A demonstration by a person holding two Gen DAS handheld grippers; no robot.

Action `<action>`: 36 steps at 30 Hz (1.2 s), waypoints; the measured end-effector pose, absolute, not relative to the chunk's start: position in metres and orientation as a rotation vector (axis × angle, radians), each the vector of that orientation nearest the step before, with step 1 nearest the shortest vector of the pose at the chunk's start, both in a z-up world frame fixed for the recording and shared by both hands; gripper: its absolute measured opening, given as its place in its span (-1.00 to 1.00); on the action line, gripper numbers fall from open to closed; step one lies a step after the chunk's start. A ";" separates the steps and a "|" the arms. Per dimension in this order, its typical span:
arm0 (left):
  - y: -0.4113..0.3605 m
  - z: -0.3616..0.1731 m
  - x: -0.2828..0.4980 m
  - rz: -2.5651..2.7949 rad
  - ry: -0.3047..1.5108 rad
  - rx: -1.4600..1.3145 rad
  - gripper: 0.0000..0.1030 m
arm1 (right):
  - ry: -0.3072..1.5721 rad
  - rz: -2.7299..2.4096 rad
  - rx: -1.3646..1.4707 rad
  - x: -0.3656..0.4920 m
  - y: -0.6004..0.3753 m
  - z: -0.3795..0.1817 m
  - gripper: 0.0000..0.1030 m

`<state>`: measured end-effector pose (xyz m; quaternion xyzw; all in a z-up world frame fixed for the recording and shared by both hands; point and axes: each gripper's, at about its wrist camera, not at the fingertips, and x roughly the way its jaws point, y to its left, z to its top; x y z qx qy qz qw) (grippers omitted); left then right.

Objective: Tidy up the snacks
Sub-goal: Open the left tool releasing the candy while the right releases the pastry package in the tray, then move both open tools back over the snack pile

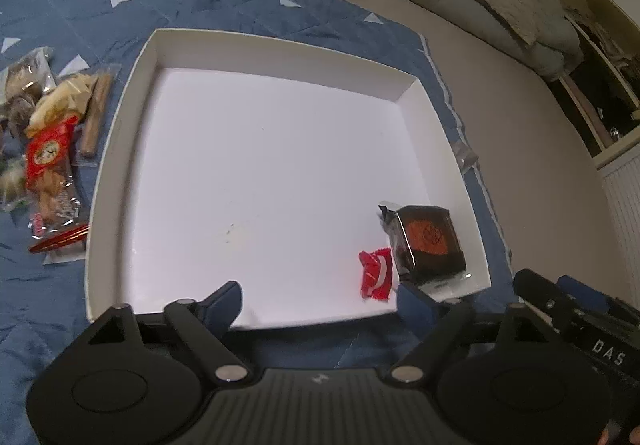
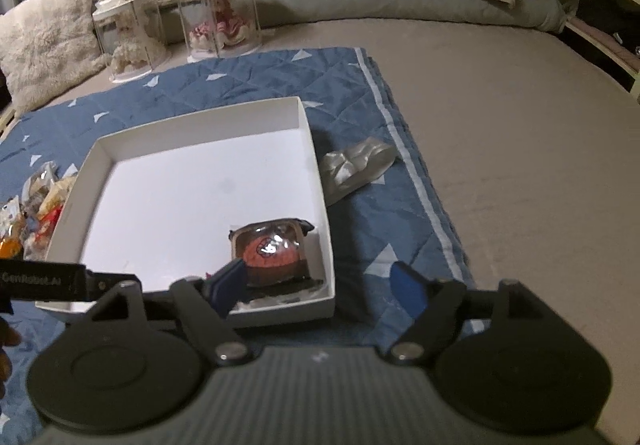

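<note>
Legible text: "DAS" in white on the black body of your right gripper (image 2: 320,281) where it shows at the edge of the left wrist view; "GenRobot.AI" on your left gripper (image 1: 320,295) as seen from the right wrist. No snack label can be read.

Snacks: a dark wrapped block with an orange round print (image 1: 430,241) sits in the near right corner of the white box (image 1: 120,125), just beside a small red-and-white packet (image 1: 375,275). A pile of mixed wrapped snacks (image 1: 52,149) lies outside the box's left wall. A silver wrapper (image 2: 354,167) lies on the quilt off the right wall.

Jaws: both of your grippers stand wide open with nothing between the pads, each poised over the near edge of the box.

Surface: blue quilt with pale triangles (image 2: 260,81) on a beige bed; two clear display cases holding figures (image 2: 218,13) and pillows behind.
</note>
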<state>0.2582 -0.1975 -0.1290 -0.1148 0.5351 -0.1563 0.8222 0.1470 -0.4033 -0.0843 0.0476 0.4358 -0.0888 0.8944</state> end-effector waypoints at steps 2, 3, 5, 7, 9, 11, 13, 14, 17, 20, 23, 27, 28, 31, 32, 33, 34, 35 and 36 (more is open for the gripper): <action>-0.196 -0.125 0.253 -0.333 1.123 -0.229 0.94 | 0.892 -0.193 0.101 0.142 -0.403 -0.081 0.74; -0.195 -0.123 0.250 -0.335 1.119 -0.219 0.97 | 0.886 -0.199 0.102 0.139 -0.403 -0.079 0.81; -0.194 -0.119 0.246 -0.336 1.112 -0.197 0.99 | 0.872 -0.213 0.102 0.134 -0.403 -0.076 0.92; -0.192 -0.115 0.242 -0.337 1.104 -0.179 1.00 | 0.864 -0.218 0.110 0.130 -0.404 -0.073 0.99; -0.188 -0.111 0.239 -0.336 1.090 -0.156 1.00 | 0.859 -0.217 0.119 0.127 -0.404 -0.072 1.00; -0.184 -0.108 0.236 -0.326 1.078 -0.136 1.00 | 0.856 -0.217 0.125 0.124 -0.403 -0.072 1.00; -0.178 -0.106 0.234 -0.314 1.070 -0.123 1.00 | 0.852 -0.220 0.130 0.123 -0.401 -0.072 1.00; -0.174 -0.104 0.233 -0.309 1.066 -0.118 1.00 | 0.854 -0.222 0.130 0.124 -0.400 -0.073 1.00; -0.159 -0.099 0.232 -0.287 1.049 -0.114 1.00 | 0.854 -0.225 0.134 0.126 -0.394 -0.075 1.00; -0.139 -0.093 0.234 -0.264 1.032 -0.112 1.00 | 0.854 -0.203 0.144 0.130 -0.387 -0.077 1.00; -0.113 -0.089 0.237 -0.221 1.014 -0.117 1.00 | 0.860 -0.190 0.116 0.138 -0.373 -0.079 1.00; -0.078 -0.085 0.240 -0.165 1.005 -0.143 1.00 | 0.865 -0.157 0.106 0.152 -0.352 -0.081 1.00; -0.069 -0.085 0.240 -0.150 1.001 -0.149 1.00 | 0.864 -0.147 0.102 0.155 -0.346 -0.081 1.00; -0.045 -0.083 0.242 -0.109 0.996 -0.161 1.00 | 0.862 -0.112 0.099 0.165 -0.326 -0.082 1.00; -0.039 -0.082 0.242 -0.097 0.994 -0.163 1.00 | 0.863 -0.101 0.097 0.168 -0.319 -0.082 1.00; -0.030 -0.081 0.243 -0.081 0.991 -0.167 1.00 | 0.863 -0.090 0.094 0.172 -0.312 -0.082 1.00; -0.022 -0.081 0.243 -0.066 0.988 -0.170 1.00 | 0.862 -0.077 0.091 0.175 -0.305 -0.082 1.00; -0.013 -0.080 0.243 -0.049 0.984 -0.172 1.00 | 0.862 -0.061 0.089 0.179 -0.297 -0.082 1.00; -0.004 -0.080 0.243 -0.029 0.980 -0.174 1.00 | 0.862 -0.047 0.086 0.182 -0.289 -0.081 1.00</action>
